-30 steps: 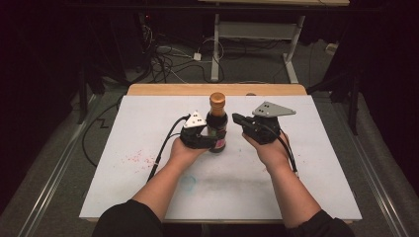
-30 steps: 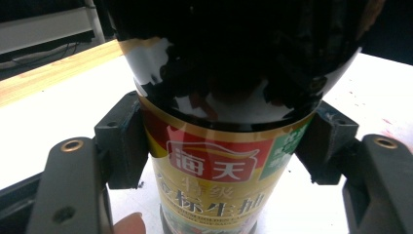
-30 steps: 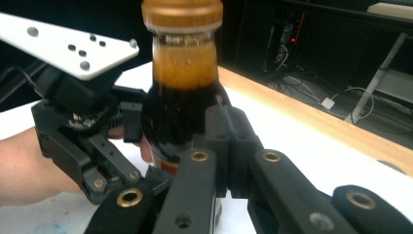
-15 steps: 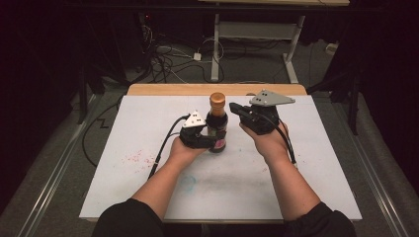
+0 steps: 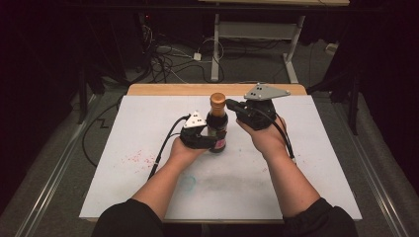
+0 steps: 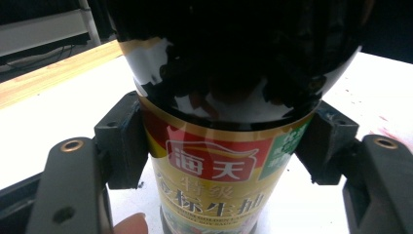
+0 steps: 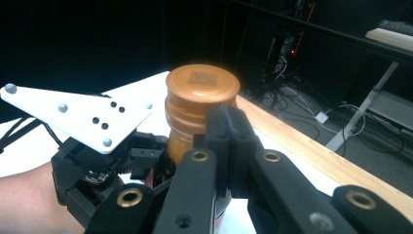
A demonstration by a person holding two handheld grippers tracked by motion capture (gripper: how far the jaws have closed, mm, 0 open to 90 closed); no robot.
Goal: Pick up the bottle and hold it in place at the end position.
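Observation:
A dark soy sauce bottle [image 5: 217, 129] with an orange-brown cap [image 5: 217, 100] stands upright near the middle of the white table top [image 5: 306, 163]. My left gripper [image 5: 211, 142] is shut on the bottle's labelled body; in the left gripper view its pads [image 6: 124, 141] press on both sides of the label [image 6: 219, 170]. My right gripper [image 5: 230, 104] is held higher, at the bottle's right. Its jaws are pressed together with nothing between them. In the right gripper view the tips [image 7: 229, 139] sit against the neck just under the cap [image 7: 202, 90].
A wooden strip [image 5: 168, 89] runs along the table's far edge. Red specks [image 5: 136, 159] and a teal mark [image 5: 188, 182] stain the white top. Cables [image 5: 168, 59] and a desk frame [image 5: 257, 32] stand on the floor beyond.
My right gripper has moved left and slightly up, from beside the bottle to its neck under the cap. The left gripper and bottle have stayed put.

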